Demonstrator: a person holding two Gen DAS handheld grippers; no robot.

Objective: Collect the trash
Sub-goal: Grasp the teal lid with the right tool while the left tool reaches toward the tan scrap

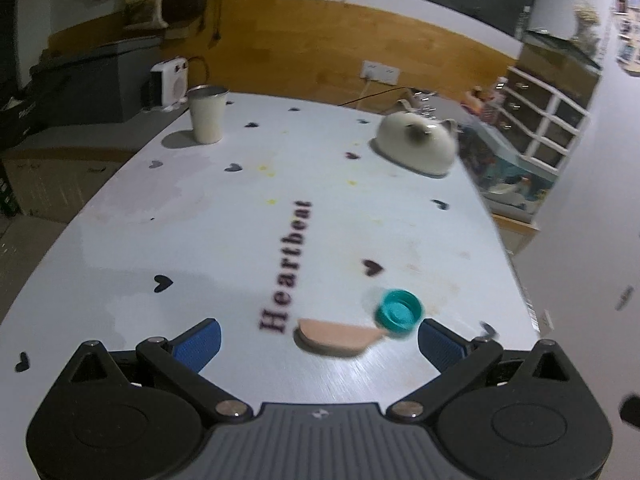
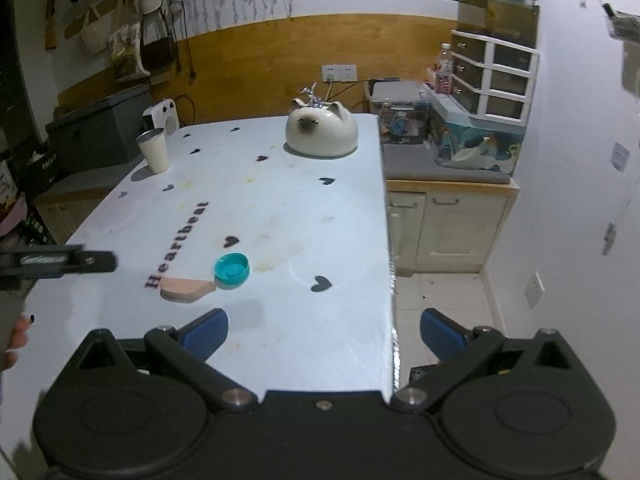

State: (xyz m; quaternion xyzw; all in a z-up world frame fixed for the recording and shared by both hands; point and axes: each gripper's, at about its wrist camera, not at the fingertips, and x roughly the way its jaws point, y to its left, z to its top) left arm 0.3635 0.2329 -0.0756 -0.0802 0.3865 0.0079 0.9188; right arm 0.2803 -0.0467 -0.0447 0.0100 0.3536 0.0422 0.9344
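The step in hand looks like the approach to the first pick: the left tongs (image 1: 320,338) hang low over the table (image 1: 200,240) with their blue pads spread wide and nothing between them, and two bits of trash lie just ahead in the gap. The right tongs (image 2: 324,330) are likewise wide and empty, held back over the near right edge of the table (image 2: 320,200), part of them out over the floor. The trash is a teal bottle cap (image 1: 399,312) lying open side up, so its rim and inner ring show, and a flat pinkish wedge-shaped piece (image 1: 340,338), thin and matte, whose pointed end touches or slightly underlies the cap; what the piece is made of cannot be told. In the right wrist view the bottle cap (image 2: 232,270) and pinkish piece (image 2: 186,290) sit beside the printed word "Heartbeat", well apart from the cup (image 2: 154,154) and the cat-shaped ceramic pot (image 2: 322,134) at the far end. No bin shows in either view. The next move probably calls for lowering the left tongs around one item, likely the cap by its rim, and closing without nudging the other away.
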